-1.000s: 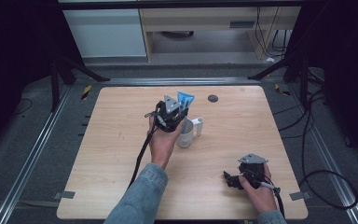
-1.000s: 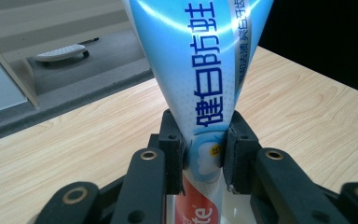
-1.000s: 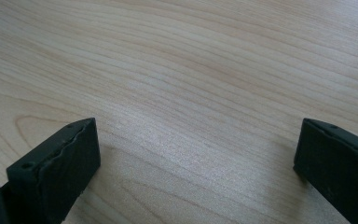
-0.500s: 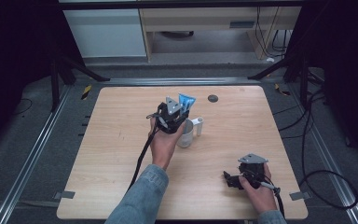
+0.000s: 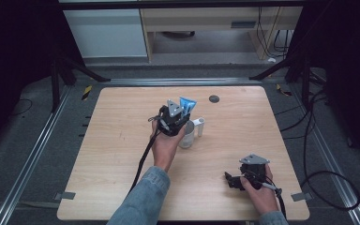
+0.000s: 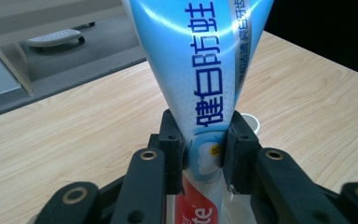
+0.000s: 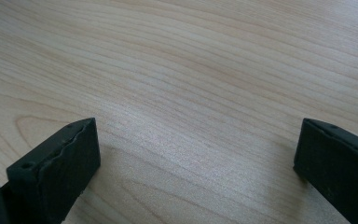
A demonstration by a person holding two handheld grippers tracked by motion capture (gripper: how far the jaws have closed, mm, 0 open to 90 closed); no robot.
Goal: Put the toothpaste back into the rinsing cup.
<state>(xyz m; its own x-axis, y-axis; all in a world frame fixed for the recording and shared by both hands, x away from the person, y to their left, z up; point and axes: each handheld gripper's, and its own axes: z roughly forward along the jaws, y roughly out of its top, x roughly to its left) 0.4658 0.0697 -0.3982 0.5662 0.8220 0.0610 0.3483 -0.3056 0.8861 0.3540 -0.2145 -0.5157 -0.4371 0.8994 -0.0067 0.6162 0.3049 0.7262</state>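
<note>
My left gripper (image 5: 183,115) is shut on a blue toothpaste tube (image 5: 186,103) above the middle of the table. In the left gripper view both pads clamp the tube (image 6: 209,70), which stands with its flat end up and its red lower part pointing down between the jaws of my left gripper (image 6: 204,142). A pale cup (image 5: 186,140) stands right under the tube. My right gripper (image 5: 229,180) rests near the front right of the table. Its jaws stand wide apart over bare wood, with nothing between them in the right gripper view (image 7: 196,140).
A small white object (image 5: 198,125) stands just right of the cup, and a white round rim (image 6: 251,122) shows behind the left gripper's jaw. A dark round spot (image 5: 214,98) marks the wooden table (image 5: 117,140) at the back. Metal rails and cables run along both sides.
The left gripper and the tube have drifted slightly lower in the high view, toward the cup. The right hand has stayed where it was.
</note>
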